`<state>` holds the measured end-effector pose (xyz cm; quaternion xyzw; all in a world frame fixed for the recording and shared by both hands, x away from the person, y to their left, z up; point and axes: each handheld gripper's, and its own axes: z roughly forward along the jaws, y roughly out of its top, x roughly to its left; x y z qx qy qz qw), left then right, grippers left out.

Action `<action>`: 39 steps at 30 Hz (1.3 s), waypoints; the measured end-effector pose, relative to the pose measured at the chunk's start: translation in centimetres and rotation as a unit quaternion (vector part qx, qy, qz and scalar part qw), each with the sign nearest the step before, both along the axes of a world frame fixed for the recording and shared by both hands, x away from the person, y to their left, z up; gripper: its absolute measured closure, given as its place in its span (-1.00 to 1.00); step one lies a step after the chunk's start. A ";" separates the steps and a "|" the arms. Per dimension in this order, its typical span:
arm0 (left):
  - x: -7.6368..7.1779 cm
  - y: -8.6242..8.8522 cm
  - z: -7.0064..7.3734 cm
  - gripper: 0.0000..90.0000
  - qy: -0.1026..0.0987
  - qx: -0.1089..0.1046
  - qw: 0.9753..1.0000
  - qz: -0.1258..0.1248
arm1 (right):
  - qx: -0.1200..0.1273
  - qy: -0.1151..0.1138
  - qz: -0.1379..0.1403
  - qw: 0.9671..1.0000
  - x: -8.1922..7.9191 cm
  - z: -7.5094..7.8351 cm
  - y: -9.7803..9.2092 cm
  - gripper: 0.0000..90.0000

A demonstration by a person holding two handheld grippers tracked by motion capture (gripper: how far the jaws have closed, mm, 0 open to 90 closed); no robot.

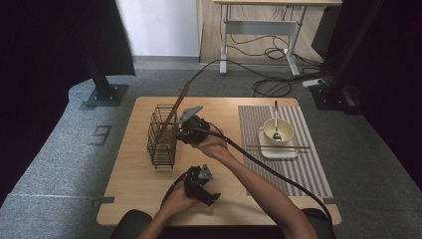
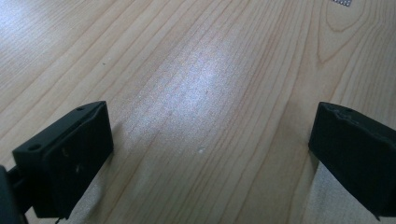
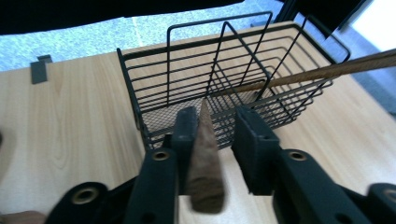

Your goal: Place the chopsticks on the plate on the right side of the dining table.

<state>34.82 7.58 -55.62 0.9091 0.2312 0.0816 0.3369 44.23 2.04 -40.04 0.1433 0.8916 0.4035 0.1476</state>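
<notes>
A black wire basket [image 1: 161, 137] [image 3: 196, 74] stands on the left half of the wooden table [image 1: 134, 174]. One long wooden stick [image 1: 179, 102] [image 3: 322, 71] leans in it, its top sticking out toward the back. My right gripper [image 1: 178, 130] [image 3: 217, 119] hovers at the basket's right side, open. A second wooden stick [image 3: 205, 158] lies between its jaws against the left one, with a gap to the right jaw, and its tip points into the basket. My left gripper [image 1: 211, 197] [image 2: 210, 154] rests near the front edge, open wide over bare wood.
On the right lies a striped placemat [image 1: 308, 169] with a white dish [image 1: 286, 153]. The dish carries a cream bowl [image 1: 284, 127] holding a spoon [image 1: 276, 119], and a pair of chopsticks [image 1: 298, 147] lies across it. A desk and cables stand beyond the table.
</notes>
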 end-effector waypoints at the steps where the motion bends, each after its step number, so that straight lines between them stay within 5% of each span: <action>1: 0.0 0.0 0.0 -1.00 0.000 0.000 1.000 0.000 | -0.001 -0.006 0.001 1.000 -0.1 0.0 0.0 0.73; 8: 0.0 0.0 0.0 -1.00 0.000 0.000 1.000 0.000 | 0.003 -0.016 0.000 1.000 -0.3 0.2 0.0 0.82; 21: 0.0 0.0 0.0 -1.00 0.000 -0.003 1.000 0.002 | 0.022 0.033 0.018 0.999 -0.4 2.3 -1.7 0.84; 39: -0.1 -0.1 0.0 -1.00 0.000 -0.003 1.000 0.005 | 0.044 0.050 0.031 0.997 -1.1 5.6 -4.9 0.84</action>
